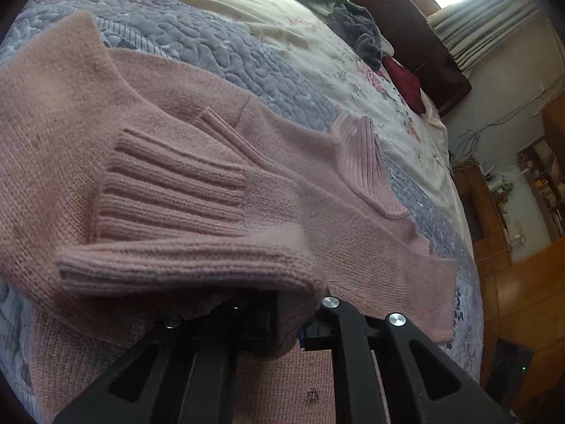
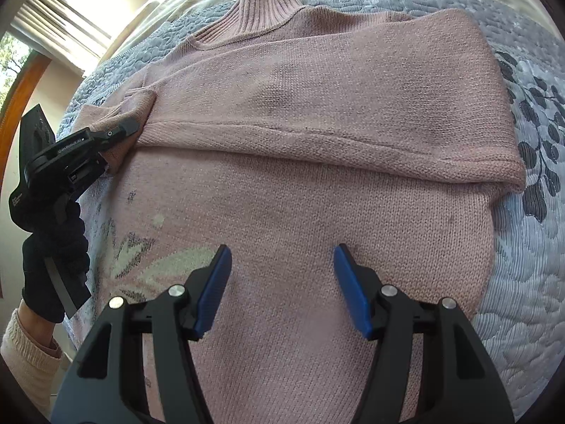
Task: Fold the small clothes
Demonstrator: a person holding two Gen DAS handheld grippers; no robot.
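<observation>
The pink knitted turtleneck sweater (image 2: 317,113) lies flat on the grey-blue quilted bed cover (image 2: 529,247), right under the right gripper (image 2: 282,282), whose blue pads stand wide apart above it. Off to its left, the left gripper (image 2: 122,130), marked "GenRobot.AI", is clamped on the sweater's ribbed sleeve cuff (image 1: 183,265).

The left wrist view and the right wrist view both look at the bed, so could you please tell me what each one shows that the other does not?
Only the left wrist view shows the ribbed cuff folded across the body, the dark clothes pile and the red garment by the headboard.

Only the right wrist view shows the open right tongs, the left tongs shut on fabric at the sweater's edge, and a black-gloved hand.

Both show the pink sweater, its ribbed collar and the blue quilt.
</observation>
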